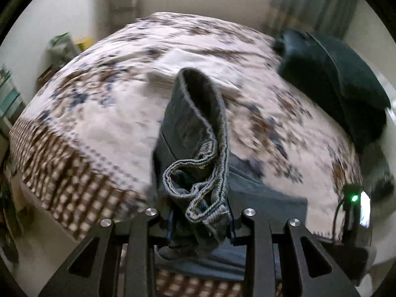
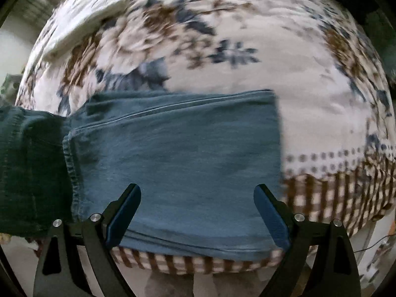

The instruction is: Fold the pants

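Your left gripper (image 1: pixel 198 212) is clamped on a bunched end of the pants (image 1: pixel 195 133): hem stitching and a curled edge stand up between its fingers, rising toward 12 o'clock in the left wrist view. The cloth is lifted off the bed here, probably so this end can be carried over the rest of the garment.

Your right gripper (image 2: pixel 198 210) is spread wide and grips nothing. Its blue pads (image 2: pixel 123 212) stand apart at 7 and 5 o'clock, low over the flat part of the pants (image 2: pixel 178 153). Whether they touch the denim cannot be told. Judged from the pose, it waits to pin or smooth the lower layer while the left end travels.

The flat part lies near the bed's edge, its straight side toward 3 o'clock and a seam running across it. At 9 o'clock a darker portion hangs in shadow.

Beyond the pants, the flowered bedspread (image 2: pixel 247 19) covers the bed, with a checked border (image 2: pixel 334 193) at 4 o'clock. A folded white cloth (image 1: pixel 188 64) lies just past the raised end, and a dark cushion (image 1: pixel 334 74) sits at 2 o'clock in the left wrist view. Both views are blurred.
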`<state>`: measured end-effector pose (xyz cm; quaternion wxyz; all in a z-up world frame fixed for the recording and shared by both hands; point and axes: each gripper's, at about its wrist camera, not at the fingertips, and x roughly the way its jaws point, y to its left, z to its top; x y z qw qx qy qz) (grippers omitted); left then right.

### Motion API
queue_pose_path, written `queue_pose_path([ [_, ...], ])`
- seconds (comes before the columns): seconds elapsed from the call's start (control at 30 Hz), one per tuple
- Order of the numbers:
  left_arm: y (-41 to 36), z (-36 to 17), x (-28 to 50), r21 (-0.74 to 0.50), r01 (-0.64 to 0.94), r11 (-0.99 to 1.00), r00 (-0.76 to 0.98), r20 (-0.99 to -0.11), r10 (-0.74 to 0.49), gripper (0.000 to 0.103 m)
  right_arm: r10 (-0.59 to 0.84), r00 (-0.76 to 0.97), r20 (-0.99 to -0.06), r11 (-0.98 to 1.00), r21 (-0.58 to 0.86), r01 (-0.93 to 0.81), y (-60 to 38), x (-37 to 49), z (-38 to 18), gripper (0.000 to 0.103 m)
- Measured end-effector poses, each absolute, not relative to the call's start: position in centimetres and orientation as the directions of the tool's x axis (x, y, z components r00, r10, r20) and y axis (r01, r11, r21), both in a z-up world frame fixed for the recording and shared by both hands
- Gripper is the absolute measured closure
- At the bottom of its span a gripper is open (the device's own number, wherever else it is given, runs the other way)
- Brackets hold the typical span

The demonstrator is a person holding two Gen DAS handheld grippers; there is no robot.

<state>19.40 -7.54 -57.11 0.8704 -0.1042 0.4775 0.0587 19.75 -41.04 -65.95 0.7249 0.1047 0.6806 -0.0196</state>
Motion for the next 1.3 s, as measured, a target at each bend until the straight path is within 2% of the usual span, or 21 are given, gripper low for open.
queue_pose_path([
  [0.1, -11.4, -58.2, 19.9, -0.098, -0.131, 0.986, 0.515, -0.857, -0.017, 0.076, 0.119, 0.084, -0.989, 0.967, 0.135, 0.216, -42.5, 15.9, -66.4, 0.009],
  [0.37, -20.5, -63.6, 21.0, -0.038, 0.007, 0.999, 0.415, -0.909, -0.037, 0.076, 0.159, 0.104, -0.982, 0.904, 0.187, 0.384, -49.1, 12.9, -71.5, 0.008],
  [0.53, -24.6, -66.9, 20.8, -0.026, 0.07, 0.997, 0.341, -0.939, -0.048, 0.076, 0.156, 0.076, -0.985, 0.857, 0.173, 0.485, -52.5, 11.4, -74.0, 0.008],
  [0.7, -28.3, -69.7, 19.9, 0.014, 0.163, 0.986, 0.283, -0.959, -0.033, 0.075, 0.142, 0.063, -0.988, 0.845, 0.154, 0.512, -53.8, 10.7, -74.7, 0.008],
  [0.8, -28.2, -70.0, 20.2, -0.018, 0.159, 0.987, 0.227, -0.972, -0.054, 0.067, 0.155, 0.062, -0.986, 0.841, 0.165, 0.516, -54.2, 10.6, -74.5, 0.008],
  [0.87, -27.3, -69.0, 20.6, -0.096, 0.141, 0.985, 0.198, -0.972, -0.123, 0.05, 0.188, 0.073, -0.979, 0.83, 0.199, 0.522, -54.5, 10.8, -74.3, 0.008],
  [0.93, -25.9, -67.9, 20.5, -0.207, 0.111, 0.972, 0.193, -0.955, -0.226, 0.014, 0.246, 0.099, -0.964, 0.811, 0.261, 0.524, -54.7, 11.4, -74.0, 0.009],
  [1.0, -23.3, -66.4, 20.2, -0.305, 0.05, 0.951, 0.212, -0.927, -0.308, 0.01, 0.316, 0.125, -0.941, 0.791, 0.334, 0.513, -54.5, 12.1, -73.8, 0.009],
  [1.13, -18.2, -64.5, 19.5, -0.378, -0.073, 0.923, 0.259, -0.901, -0.348, 0.007, 0.467, 0.137, -0.874, 0.757, 0.475, 0.448, -52.4, 14.3, -73.7, 0.009],
  [1.3, -10.9, -63.5, 19.4, -0.221, -0.22, 0.95, 0.316, -0.938, -0.145, 0.007, 0.549, 0.025, -0.835, 0.776, 0.521, 0.355, -47.2, 16.9, -76.2, 0.008],
])
